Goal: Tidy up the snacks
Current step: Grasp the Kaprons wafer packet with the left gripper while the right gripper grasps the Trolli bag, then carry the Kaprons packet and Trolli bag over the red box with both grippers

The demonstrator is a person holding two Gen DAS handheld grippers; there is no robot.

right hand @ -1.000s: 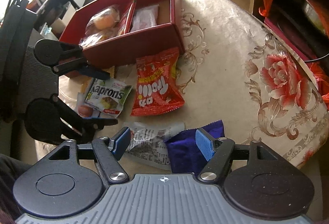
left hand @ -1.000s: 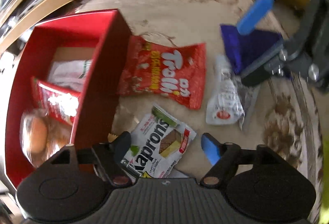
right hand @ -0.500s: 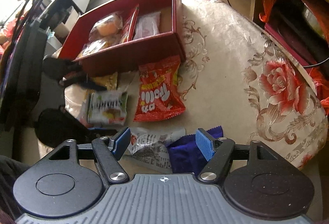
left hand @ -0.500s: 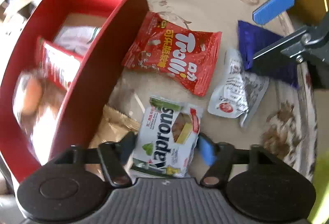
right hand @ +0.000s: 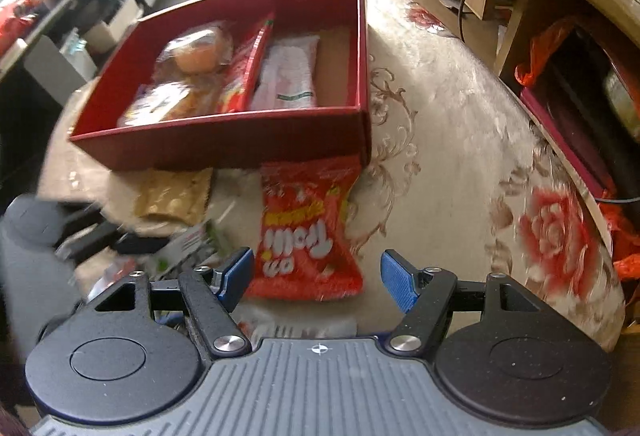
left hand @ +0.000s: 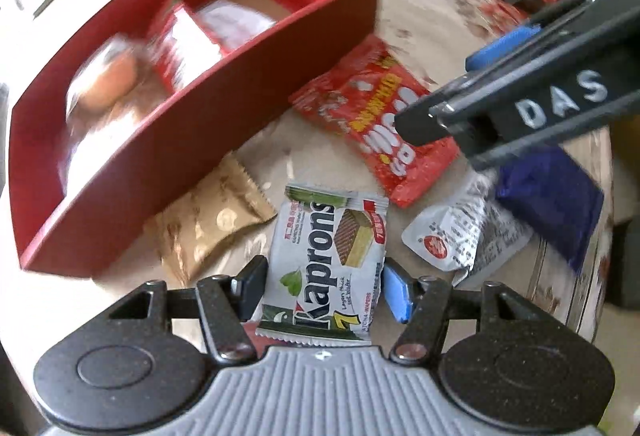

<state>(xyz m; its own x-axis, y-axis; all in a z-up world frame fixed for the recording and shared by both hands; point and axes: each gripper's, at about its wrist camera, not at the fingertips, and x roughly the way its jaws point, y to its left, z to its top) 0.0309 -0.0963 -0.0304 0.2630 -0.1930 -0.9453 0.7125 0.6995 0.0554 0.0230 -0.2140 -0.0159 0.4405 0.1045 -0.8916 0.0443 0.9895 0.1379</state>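
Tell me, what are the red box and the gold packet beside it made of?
The red box looks like matte cardboard: its walls are thin, flat and folded at the corner, with a bare brown floor inside. The gold packet seems to be glossy metallic foil or film: it shines, wrinkles, and has a zigzag crimped edge.

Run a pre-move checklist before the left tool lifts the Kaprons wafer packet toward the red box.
1. Left tool shut on the Kaprons packet: ok, pads press both edges.
2. Packet free of neighbours: ok; gold packet and white sachet lie apart from it.
3. Room in the red box: ok, bare floor at its right end.
4. Right tool out of the way: cannot tell; it hangs open over the Trolli bag, near the lift path.
5. Grip depth: cannot tell.
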